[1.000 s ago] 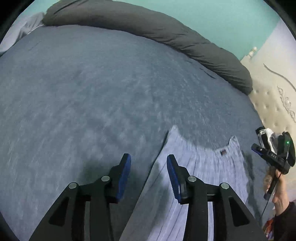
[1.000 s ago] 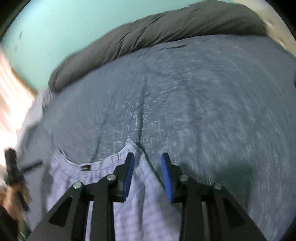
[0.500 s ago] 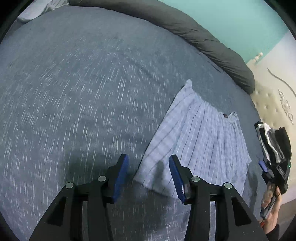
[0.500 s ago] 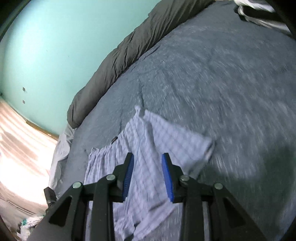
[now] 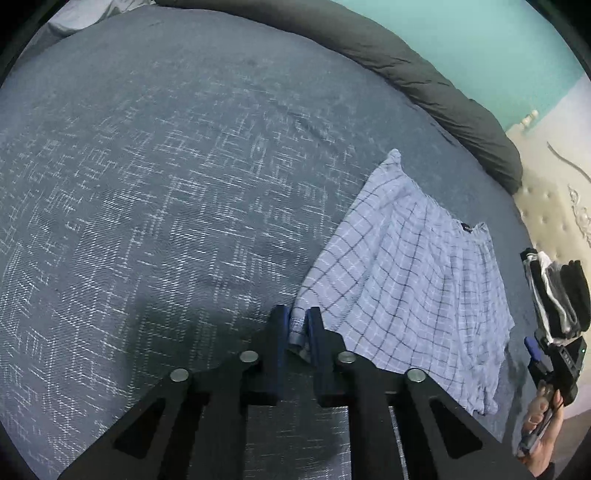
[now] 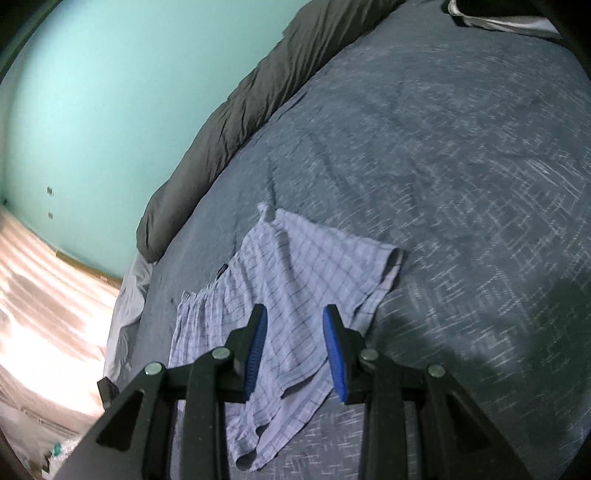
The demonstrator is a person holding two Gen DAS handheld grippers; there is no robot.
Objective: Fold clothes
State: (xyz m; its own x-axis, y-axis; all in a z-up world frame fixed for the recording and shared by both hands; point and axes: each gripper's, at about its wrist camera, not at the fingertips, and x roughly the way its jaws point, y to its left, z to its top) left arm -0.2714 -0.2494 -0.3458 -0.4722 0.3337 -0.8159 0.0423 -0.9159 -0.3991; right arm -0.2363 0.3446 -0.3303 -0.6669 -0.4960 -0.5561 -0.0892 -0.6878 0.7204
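Note:
Light blue checked shorts (image 5: 402, 273) lie spread flat on the dark blue bedspread (image 5: 166, 192). My left gripper (image 5: 298, 325) is shut on the near left hem corner of the shorts. In the right wrist view the same shorts (image 6: 295, 280) lie below and ahead of my right gripper (image 6: 295, 332), which is open and empty, hovering above the middle of the cloth. The right gripper also shows at the right edge of the left wrist view (image 5: 554, 354), held in a hand.
A rolled dark grey duvet (image 5: 424, 70) lies along the far edge of the bed by the teal wall (image 6: 92, 92). A cream tufted headboard (image 5: 554, 199) stands at the right. Striped folded clothes (image 6: 498, 18) sit at the far corner.
My left gripper has moved down to the hem corner of the shorts and shut on it. The right gripper has pulled back and lifted, staying open above the shorts.

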